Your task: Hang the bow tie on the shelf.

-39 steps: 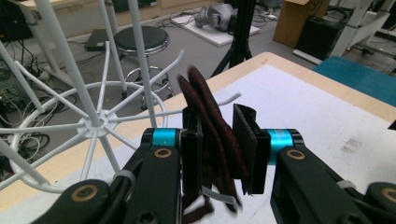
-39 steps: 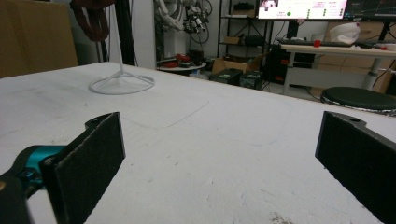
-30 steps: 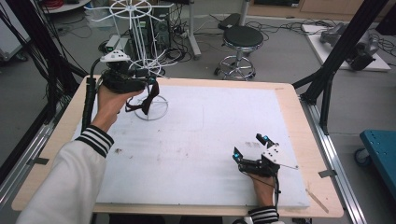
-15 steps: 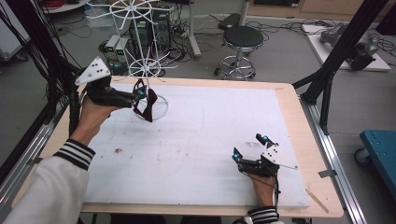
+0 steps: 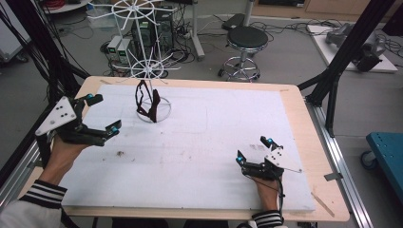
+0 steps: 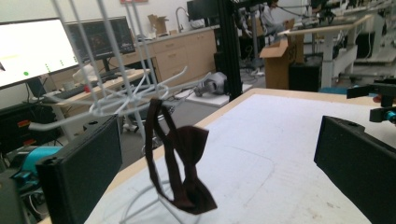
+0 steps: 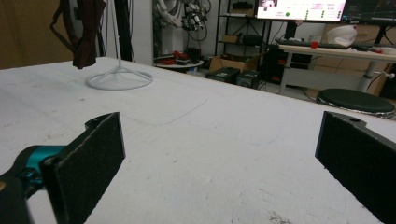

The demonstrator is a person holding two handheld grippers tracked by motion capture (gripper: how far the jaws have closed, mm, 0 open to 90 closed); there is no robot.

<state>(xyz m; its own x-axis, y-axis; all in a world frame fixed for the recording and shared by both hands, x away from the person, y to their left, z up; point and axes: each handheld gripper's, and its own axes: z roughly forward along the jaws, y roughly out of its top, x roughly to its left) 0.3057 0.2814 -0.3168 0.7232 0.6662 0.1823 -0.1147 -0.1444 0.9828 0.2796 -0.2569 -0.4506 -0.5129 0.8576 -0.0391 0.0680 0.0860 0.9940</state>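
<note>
Lab floor behind is cluttered — stool (image 5: pixel 244 37), PC towers, cabling — while the white-covered table (image 5: pixel 223 133) itself is nearly bare. Only the white wire rack (image 5: pixel 148 71) stands on it, ring base at the far-left part of the mat.

What changed: a second ago the left gripper (image 5: pixel 95 114) was up at the rack with the dark bow tie (image 5: pixel 148 102) at its jaws. Now it has pulled back toward the table's left edge, jaws spread wide, nothing between them. The bow tie stays behind, hanging by its strap loop from a lower arm of the rack, bow end dangling just above the ring base. In the left gripper view the bow tie (image 6: pixel 180 172) hangs free between the two black pads, clear of both — released, not gripped.

My read: the hang step looks done. The strap looks seated over the hook, though I can't tell how deep.

Pose: left forearm comes in from the lower left, striped cuff (image 5: pixel 45 192) visible, hand raised off the mat, gripper angled toward the rack.

Right gripper (image 5: pixel 253 149) sits low near the front-right of the table, hand resting on the mat, same spot as in the earlier frames. Its jaws also stand wide apart and empty; its own view looks across bare mat toward the rack base (image 7: pixel 119 78).
</note>
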